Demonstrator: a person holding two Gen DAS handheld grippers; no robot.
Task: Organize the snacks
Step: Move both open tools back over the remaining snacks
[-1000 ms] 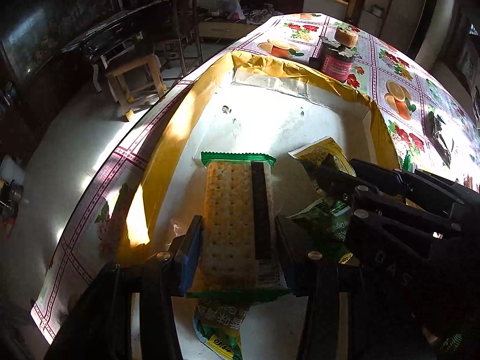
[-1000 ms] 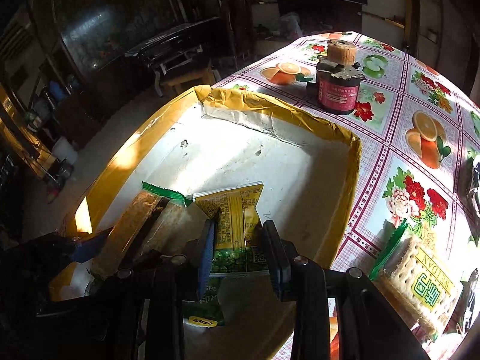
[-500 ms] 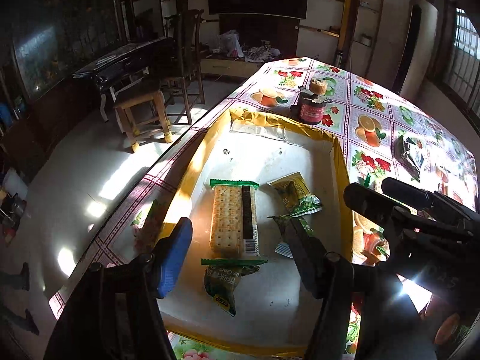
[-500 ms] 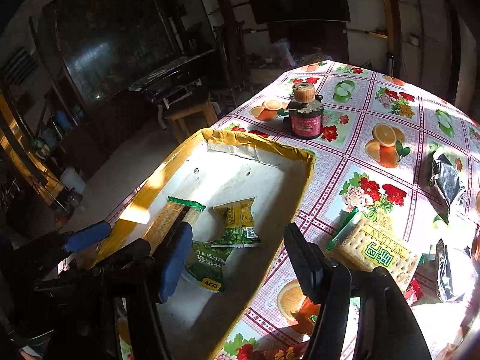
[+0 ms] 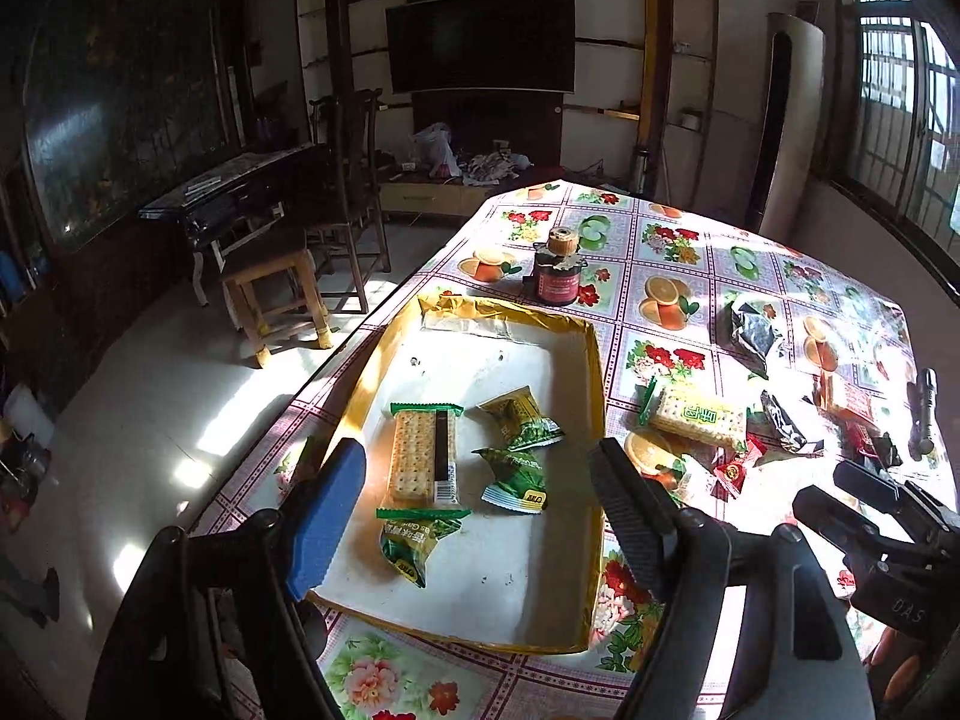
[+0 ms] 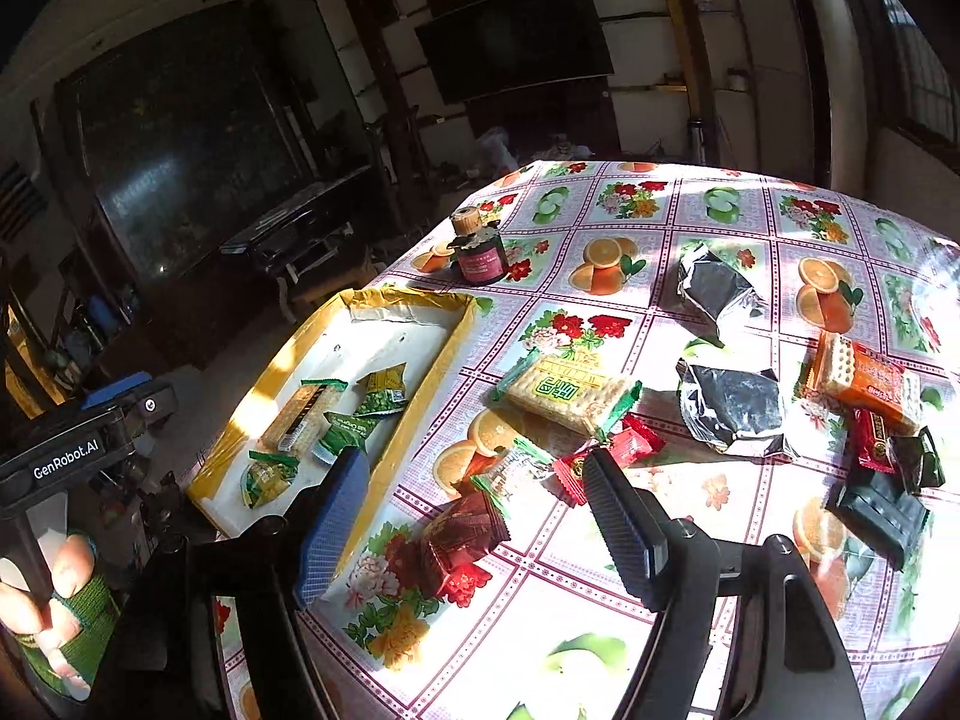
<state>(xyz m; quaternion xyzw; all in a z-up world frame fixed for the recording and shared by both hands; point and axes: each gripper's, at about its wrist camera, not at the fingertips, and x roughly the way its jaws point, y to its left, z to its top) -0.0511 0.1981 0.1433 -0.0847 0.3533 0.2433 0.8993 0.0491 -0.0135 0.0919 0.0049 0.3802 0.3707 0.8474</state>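
Tray [image 5: 354,414] now keeps what we dropped: the cracker pack [image 5: 420,456] and three green pouches [image 5: 521,423], as both grippers, left [image 5: 474,504] and right [image 6: 474,516], have lifted away, jaws just opened and empty. Loose snacks [image 6: 564,393] wait on the tablecloth [image 6: 708,228] (a small jar [image 6: 477,252] stands clear).

We see that each gripper has one blue ribbed pad and one black ribbed pad on black plastic fingers. The left gripper [image 5: 477,504] and the right gripper [image 6: 474,510] have the same build. In the right wrist view the left tool's black body has a white label "GenRobot.AI" and a round screw, and the hand [image 6: 45,594] wears a green knitted glove
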